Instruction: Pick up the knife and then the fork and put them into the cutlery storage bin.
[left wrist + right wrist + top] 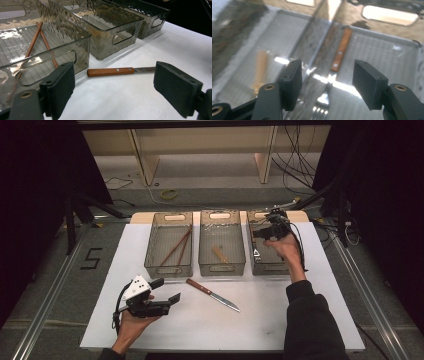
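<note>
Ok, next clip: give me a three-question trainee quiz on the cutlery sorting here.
1. True or false: the knife lies inside the middle bin.
2. Which bin holds the chopsticks? A) left bin B) middle bin C) right bin
3. What lies below the right gripper in its own view, and are its jaws closed on it?

Key:
1. False: it lies on the white table in front of the bins, ahead of the open left gripper.
2. A
3. A fork with a wooden handle, lying in the right bin; the jaws stand open, apart from it.
</note>
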Motion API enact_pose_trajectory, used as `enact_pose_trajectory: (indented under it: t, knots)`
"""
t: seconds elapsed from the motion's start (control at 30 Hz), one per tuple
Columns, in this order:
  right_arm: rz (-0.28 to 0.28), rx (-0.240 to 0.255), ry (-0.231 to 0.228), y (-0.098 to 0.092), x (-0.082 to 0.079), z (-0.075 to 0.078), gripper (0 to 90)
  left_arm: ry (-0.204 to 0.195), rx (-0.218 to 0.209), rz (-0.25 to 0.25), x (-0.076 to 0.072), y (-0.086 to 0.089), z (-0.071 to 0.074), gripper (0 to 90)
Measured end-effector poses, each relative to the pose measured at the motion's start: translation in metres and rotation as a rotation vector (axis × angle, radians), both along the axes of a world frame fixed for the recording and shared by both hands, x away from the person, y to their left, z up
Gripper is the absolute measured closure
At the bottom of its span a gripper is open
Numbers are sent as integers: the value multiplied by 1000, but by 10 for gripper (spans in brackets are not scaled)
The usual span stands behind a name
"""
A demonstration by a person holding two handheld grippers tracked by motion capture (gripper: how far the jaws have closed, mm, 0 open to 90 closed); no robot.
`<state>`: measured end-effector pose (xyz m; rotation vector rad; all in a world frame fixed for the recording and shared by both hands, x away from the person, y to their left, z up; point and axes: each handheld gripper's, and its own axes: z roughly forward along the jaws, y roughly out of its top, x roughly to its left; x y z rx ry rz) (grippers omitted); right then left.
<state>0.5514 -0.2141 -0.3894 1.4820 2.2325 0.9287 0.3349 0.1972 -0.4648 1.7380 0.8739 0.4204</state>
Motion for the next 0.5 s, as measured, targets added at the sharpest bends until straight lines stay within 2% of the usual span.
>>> enact_pose_trajectory:
  t: [0.13, 0.23, 0.33, 0.5]
  knots:
    - [91, 28, -50, 12, -15, 11, 388, -2, -1, 1, 0, 0, 0, 167]
    - [180, 52, -92, 24, -34, 20, 373, -3, -2, 2, 0, 0, 0, 167]
    - [250, 64, -110, 35, -50, 25, 364, -4, -1, 1, 0, -1, 0, 167]
    - [310, 85, -122, 47, -69, 26, 356, -4, -1, 0, 0, -1, 0, 167]
